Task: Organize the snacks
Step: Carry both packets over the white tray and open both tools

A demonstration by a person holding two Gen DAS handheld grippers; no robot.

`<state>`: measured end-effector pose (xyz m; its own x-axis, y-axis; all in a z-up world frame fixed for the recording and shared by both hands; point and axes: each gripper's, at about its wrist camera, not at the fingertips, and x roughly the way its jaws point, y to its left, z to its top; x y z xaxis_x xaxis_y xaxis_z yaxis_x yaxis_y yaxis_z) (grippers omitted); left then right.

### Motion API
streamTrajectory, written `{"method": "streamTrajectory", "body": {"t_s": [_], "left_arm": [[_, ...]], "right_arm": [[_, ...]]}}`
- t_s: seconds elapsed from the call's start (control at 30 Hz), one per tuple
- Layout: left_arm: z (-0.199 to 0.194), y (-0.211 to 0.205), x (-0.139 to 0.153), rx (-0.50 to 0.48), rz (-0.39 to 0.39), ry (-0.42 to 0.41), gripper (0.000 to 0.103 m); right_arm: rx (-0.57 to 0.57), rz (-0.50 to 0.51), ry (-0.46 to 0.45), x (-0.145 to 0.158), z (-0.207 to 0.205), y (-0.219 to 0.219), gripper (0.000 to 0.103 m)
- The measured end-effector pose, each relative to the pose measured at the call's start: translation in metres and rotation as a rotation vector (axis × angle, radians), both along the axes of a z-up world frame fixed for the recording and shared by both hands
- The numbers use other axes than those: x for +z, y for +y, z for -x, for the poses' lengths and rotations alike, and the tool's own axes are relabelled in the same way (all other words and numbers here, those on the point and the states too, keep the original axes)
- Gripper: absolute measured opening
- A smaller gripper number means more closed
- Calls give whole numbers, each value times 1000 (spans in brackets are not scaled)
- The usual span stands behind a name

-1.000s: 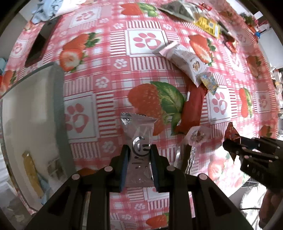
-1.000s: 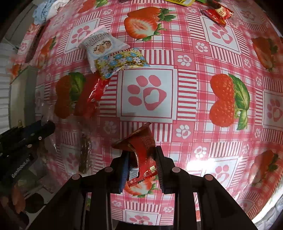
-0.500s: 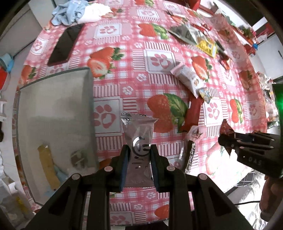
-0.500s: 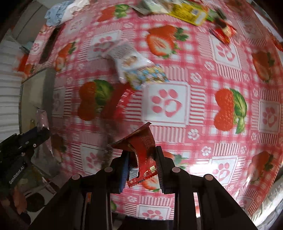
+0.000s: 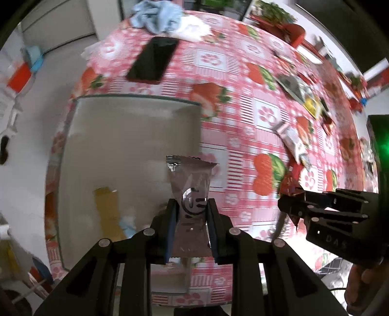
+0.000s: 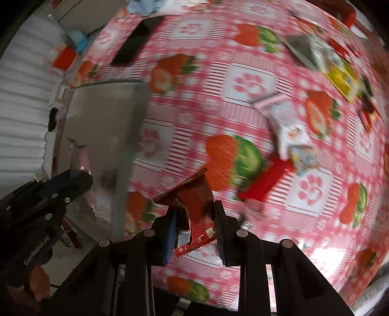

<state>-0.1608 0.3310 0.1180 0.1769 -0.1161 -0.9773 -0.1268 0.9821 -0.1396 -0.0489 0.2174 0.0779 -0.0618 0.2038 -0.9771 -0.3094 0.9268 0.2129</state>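
My left gripper point(image 5: 191, 223) was clamped on a silver snack packet point(image 5: 192, 194), which stood upright between the blue-padded fingers point(image 5: 170, 226). It hung over the right edge of a grey bin point(image 5: 121, 136) sitting at the near left corner of the table point(image 5: 243, 136), which wore a red checked cloth with strawberries and paws. Inside the bin I saw a yellow-brown packet point(image 5: 108, 214) and something pale blue beside it, too blurred to name. My right gripper point(image 5: 289, 204) showed at the right, pinching a red wrapper point(image 5: 289, 184). A black phone point(image 5: 152, 60) lay near the far left corner, just beside a blue cloth point(image 5: 158, 17). More packets point(image 5: 291, 138) lay scattered towards the right edge.
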Motion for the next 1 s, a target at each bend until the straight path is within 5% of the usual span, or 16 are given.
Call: {"method": "streamTrajectory", "body": {"t_s": [0.43,1.0], "left_arm": [[26,71,-23,127,-17,66,26],[40,81,-41,109,-30,123,30]], "right_arm": [[125,-51,35,-14,6,102,30],[141,-44,109,-52,8,159,30]]}}
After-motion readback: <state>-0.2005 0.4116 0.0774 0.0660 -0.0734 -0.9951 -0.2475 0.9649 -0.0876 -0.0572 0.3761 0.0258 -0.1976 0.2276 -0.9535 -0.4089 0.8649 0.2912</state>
